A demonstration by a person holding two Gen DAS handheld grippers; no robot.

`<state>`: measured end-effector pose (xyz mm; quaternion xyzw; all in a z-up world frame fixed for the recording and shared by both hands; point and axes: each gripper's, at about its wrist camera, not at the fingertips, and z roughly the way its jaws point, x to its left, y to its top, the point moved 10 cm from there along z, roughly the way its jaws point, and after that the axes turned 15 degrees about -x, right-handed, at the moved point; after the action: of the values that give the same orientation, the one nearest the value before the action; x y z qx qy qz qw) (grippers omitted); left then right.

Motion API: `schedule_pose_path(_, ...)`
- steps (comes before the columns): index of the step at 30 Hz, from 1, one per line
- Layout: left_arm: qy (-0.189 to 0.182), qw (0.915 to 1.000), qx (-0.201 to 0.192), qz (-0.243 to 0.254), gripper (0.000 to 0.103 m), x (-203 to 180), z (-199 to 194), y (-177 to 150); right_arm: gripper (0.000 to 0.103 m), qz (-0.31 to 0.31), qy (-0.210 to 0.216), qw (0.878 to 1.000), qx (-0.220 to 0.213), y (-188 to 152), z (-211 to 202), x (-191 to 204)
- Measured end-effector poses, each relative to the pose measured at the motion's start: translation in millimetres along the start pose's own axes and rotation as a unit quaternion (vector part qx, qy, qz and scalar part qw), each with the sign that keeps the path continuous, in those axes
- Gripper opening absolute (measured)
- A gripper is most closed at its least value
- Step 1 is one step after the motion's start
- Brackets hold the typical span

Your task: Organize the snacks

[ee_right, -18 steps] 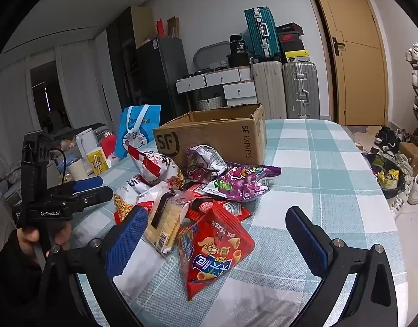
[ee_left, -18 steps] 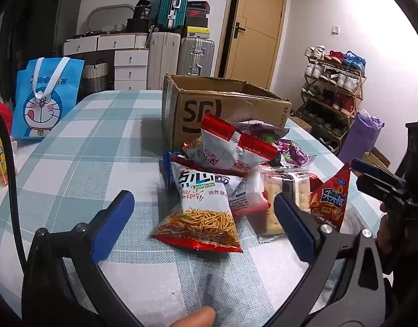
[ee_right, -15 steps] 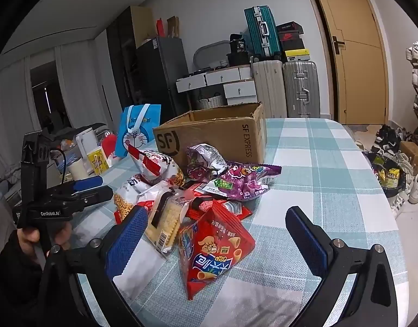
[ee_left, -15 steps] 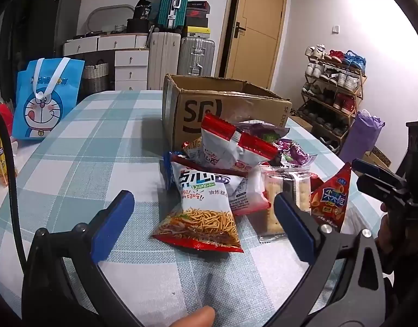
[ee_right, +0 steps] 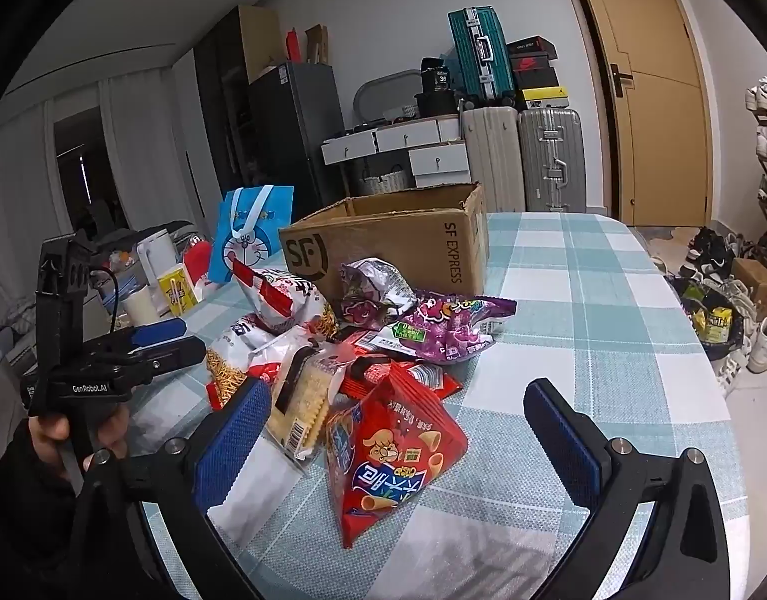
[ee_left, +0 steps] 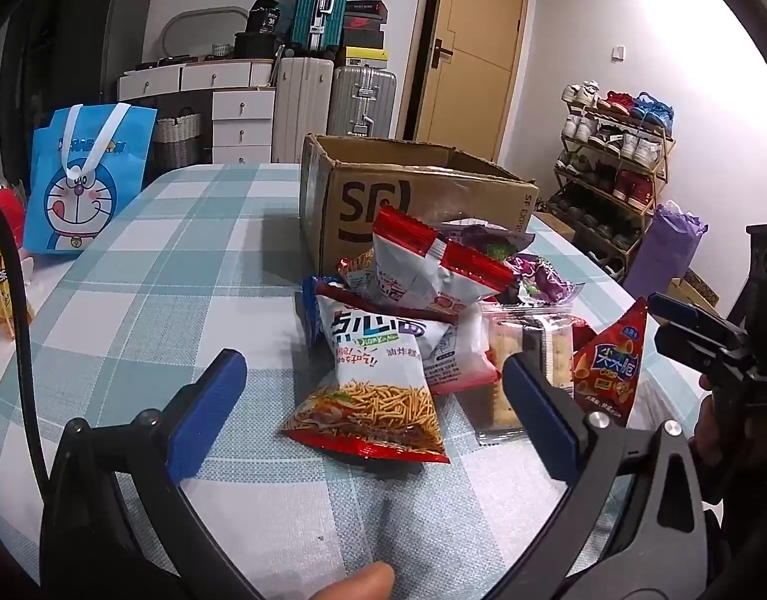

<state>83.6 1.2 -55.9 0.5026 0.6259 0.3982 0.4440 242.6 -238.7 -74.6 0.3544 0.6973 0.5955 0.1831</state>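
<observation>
A pile of snack bags lies on the checked tablecloth in front of an open cardboard box [ee_left: 413, 200] [ee_right: 398, 245]. My left gripper [ee_left: 373, 400] is open and empty, just short of a noodle-snack bag [ee_left: 373, 390]. A red-and-white bag [ee_left: 423, 270] tops the pile. My right gripper [ee_right: 398, 435] is open and empty, with a red triangular snack bag [ee_right: 388, 455] [ee_left: 611, 365] between its fingers but not gripped. A cracker pack [ee_right: 303, 400] and purple bags [ee_right: 448, 325] lie behind it. Each gripper shows in the other's view.
A blue Doraemon bag [ee_left: 83, 175] stands at the table's far left. Yellow cartons and cups [ee_right: 173, 290] sit by the left edge. Suitcases [ee_left: 358, 95], drawers and a door stand behind the table. A shoe rack [ee_left: 613, 150] is to the right.
</observation>
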Motion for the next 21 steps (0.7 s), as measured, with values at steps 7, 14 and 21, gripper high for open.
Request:
schedule_pose_path(7,0.002,1.0000,0.002,0.002,0.102,1.0,0.3,2.9,0.103,-0.002,-0.001,1.000,0.002,-1.4,2.5,0.1)
schedule_pose_path(14,0.001,1.0000,0.006,0.002,0.102,-0.1,3.1,1.6,0.103,-0.004,0.000,1.000,0.004,-1.3,1.9,0.7)
schedule_pose_path(21,0.001,1.0000,0.005,0.002,0.102,-0.4,3.6,1.0,0.103,-0.003,0.000,1.000,0.004,-1.0,0.9,1.3)
